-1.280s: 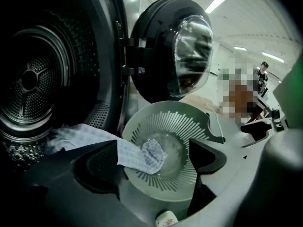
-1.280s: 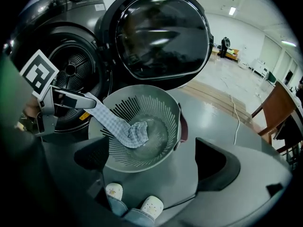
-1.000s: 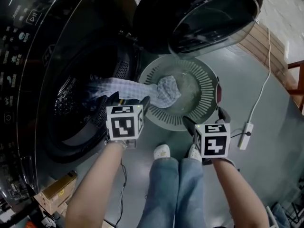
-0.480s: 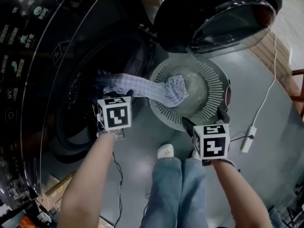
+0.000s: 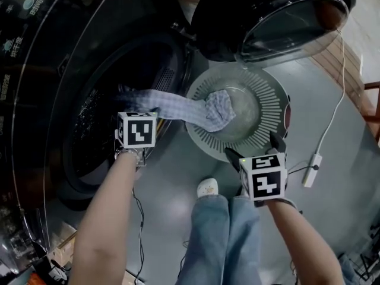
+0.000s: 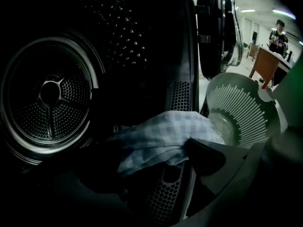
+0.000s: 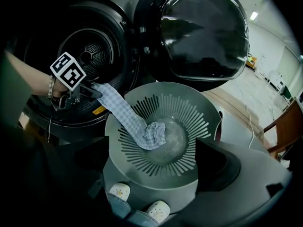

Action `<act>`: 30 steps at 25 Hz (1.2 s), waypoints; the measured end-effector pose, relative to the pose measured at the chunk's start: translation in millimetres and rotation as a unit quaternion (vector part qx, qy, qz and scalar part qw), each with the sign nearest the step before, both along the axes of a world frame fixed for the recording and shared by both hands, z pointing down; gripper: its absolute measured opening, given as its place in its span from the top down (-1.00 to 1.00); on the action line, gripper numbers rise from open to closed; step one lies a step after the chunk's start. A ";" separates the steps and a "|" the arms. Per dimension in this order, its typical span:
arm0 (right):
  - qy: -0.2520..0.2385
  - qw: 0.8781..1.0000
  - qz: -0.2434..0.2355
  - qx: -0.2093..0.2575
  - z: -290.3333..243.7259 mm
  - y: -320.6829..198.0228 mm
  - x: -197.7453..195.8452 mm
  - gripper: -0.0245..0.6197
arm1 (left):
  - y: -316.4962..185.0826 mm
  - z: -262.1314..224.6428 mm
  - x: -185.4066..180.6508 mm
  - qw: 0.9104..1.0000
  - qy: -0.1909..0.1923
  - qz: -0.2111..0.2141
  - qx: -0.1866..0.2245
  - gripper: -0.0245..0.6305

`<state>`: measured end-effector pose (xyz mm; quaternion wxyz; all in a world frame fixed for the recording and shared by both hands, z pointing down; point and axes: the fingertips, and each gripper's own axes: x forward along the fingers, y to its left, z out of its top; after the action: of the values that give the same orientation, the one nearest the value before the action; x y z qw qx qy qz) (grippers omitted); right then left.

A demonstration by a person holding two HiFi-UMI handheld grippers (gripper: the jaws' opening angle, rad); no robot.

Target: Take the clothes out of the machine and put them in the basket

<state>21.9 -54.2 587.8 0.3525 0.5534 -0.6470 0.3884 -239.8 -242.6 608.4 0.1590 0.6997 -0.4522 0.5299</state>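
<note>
- Machine (image 5: 35, 100): its round opening takes up the left of the head view. The drum behind it is dark, and no further clothes can be made out inside.
- Left claw (image 6: 147, 154): a second ago it hovered by the basket's near-left rim. It now sits further left, at the lower lip of the machine's opening.
- Its jaws stand wide apart. The cloth's machine end lies between them and touches the right jaw's tip, with no pinch seen.
- Checked cloth (image 5: 178, 107): it lies as before, bridging from the opening's lip across the basket's rim. Its bunched end rests in the basket's bowl.
- Basket (image 5: 270, 108): it stands on the floor (image 5: 172, 200) just beside the machine, under the open door (image 5: 279, 16). The door overhangs its far rim.
- Right claw (image 5: 254, 148): it is hardly shifted, above the basket's near rim. Its jaws are apart and hold nothing.
- Clearance: the bowl is free to the right of the cloth. Bare floor lies right of the basket, crossed by a white cable (image 5: 332, 117).
</note>
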 end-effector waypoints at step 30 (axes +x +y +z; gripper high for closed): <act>0.010 0.999 0.041 0.030 -68.4 25.7 62.5 -0.83 | 59.7 -90.2 106.8 0.993 0.119 -0.011 0.023 0.70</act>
<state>84.5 -28.5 519.3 0.3261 0.5934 -0.6319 0.3771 -133.0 -183.0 518.3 0.2013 0.7563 -0.4499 0.4302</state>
